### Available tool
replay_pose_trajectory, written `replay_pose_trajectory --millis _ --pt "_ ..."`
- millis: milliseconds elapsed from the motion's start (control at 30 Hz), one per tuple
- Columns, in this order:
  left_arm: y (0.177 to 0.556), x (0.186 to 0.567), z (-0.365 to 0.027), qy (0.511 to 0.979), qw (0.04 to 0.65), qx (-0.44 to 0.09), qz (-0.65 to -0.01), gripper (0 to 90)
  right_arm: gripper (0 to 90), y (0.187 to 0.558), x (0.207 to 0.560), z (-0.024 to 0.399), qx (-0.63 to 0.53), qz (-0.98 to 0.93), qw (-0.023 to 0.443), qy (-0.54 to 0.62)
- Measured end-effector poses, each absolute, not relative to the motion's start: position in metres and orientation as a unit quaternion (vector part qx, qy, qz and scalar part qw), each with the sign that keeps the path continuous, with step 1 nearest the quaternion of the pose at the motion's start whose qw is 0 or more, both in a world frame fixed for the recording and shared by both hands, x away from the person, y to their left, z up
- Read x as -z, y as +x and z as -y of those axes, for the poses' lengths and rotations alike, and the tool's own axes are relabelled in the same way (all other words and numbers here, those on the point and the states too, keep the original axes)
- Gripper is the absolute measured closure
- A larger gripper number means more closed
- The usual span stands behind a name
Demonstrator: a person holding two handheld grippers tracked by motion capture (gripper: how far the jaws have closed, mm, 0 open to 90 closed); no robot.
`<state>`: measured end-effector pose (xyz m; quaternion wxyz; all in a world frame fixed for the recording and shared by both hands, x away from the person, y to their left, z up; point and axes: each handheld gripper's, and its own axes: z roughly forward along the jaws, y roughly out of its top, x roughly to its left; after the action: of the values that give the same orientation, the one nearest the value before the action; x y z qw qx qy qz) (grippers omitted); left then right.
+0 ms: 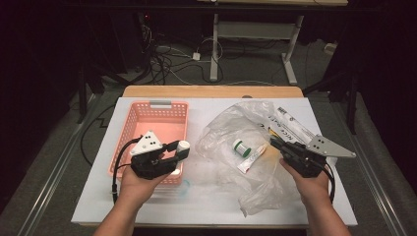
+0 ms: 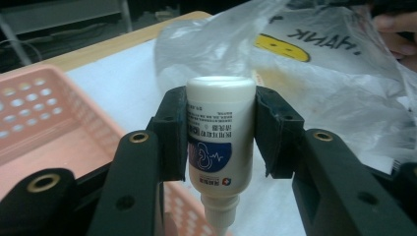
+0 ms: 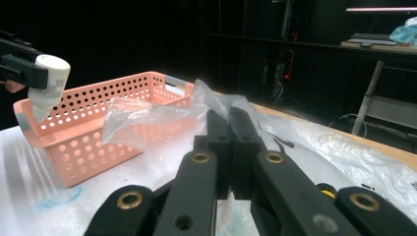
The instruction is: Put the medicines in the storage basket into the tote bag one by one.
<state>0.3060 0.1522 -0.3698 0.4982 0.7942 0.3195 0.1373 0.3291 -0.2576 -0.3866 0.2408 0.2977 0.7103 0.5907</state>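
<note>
1. The left gripper (image 2: 221, 132) has its fingers (image 2: 169, 132) clamped on the white bottle (image 2: 220, 137), nozzle down, above the pink basket (image 1: 129, 129) edge
2. Its small label print is unreadable; the plastic bag (image 2: 314, 78) reads "HANK"
3. The right gripper (image 3: 229, 128), fingers closed together, pinches the bag on the desk (image 1: 206, 196)

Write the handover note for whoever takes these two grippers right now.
Left gripper: shut on the white bottle, held nozzle down at the near right corner of the pink basket.
Right gripper: shut, pinching the edge of the clear plastic bag on the table.
Done: bottle is out of the bag.
Left: bottle probably goes into the basket, which looks empty. A green-capped jar and a white tube still lie in the bag and likely follow.
</note>
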Motion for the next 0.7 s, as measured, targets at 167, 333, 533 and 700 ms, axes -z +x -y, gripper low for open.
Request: replay_pose_trajectory --millis 167,333,533,700 --pt "0.305 0.37 -0.126 0.807 0.496 -0.128 -0.294 58.5 90.0 0.329 0.386 0.259 -0.591 -0.711 0.241 0.295" --pt "0.305 0.369 -0.099 0.817 0.495 -0.122 -0.27 58.5 90.0 0.328 0.385 0.259 -0.592 -0.711 0.24 0.294" --pt "0.309 0.372 -0.064 0.825 0.494 -0.116 -0.248 58.5 90.0 0.329 0.386 0.257 -0.592 -0.711 0.24 0.293" --pt "0.314 0.38 -0.031 0.835 0.485 -0.115 -0.233 58.4 90.0 0.329 0.386 0.256 -0.591 -0.713 0.238 0.293"
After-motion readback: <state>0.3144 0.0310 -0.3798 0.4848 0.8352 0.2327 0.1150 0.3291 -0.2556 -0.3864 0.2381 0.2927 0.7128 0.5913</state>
